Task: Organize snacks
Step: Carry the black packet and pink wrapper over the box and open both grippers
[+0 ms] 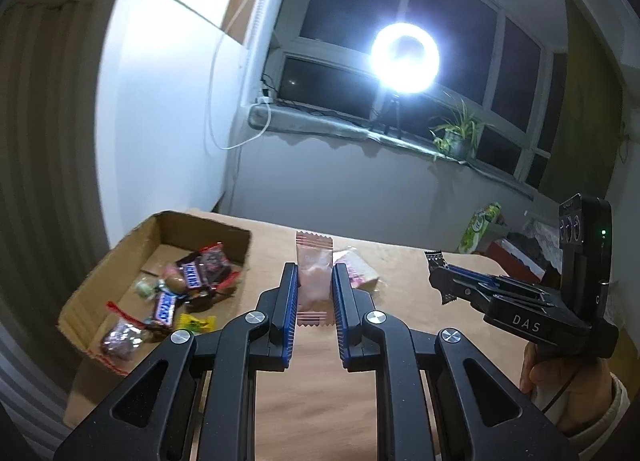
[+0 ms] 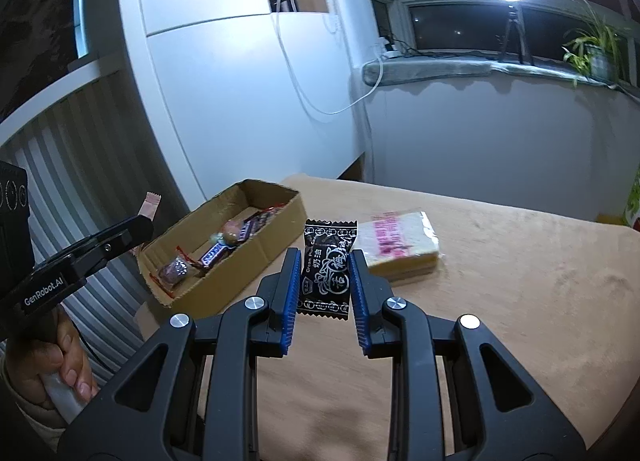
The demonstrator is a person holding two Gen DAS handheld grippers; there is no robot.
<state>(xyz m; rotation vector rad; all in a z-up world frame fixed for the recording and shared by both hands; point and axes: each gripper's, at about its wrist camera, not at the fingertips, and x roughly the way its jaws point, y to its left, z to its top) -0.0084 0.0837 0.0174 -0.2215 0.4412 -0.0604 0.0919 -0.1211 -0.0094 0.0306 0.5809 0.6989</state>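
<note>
My left gripper (image 1: 314, 281) is shut on a pink candy packet (image 1: 314, 261), held upright above the wooden table (image 1: 400, 269). My right gripper (image 2: 325, 265) is shut on a black plum-candy packet (image 2: 327, 261); in the left wrist view it shows at the right (image 1: 442, 279) with the packet's edge (image 1: 435, 259) sticking out. A shallow cardboard box (image 1: 120, 257) at the table's left holds several wrapped sweets and chocolate bars (image 1: 188, 281). In the right wrist view the box (image 2: 240, 257) lies left of the black packet. A clear-wrapped wafer block (image 2: 396, 245) lies on the table behind the right gripper.
A bright ring light (image 1: 405, 57) on a tripod and a potted plant (image 1: 456, 137) stand on the windowsill. A green snack bag (image 1: 478, 227) sits beyond the table's far right edge. A white cabinet (image 2: 240, 81) rises behind the box. A hand (image 2: 60, 361) grips the left tool.
</note>
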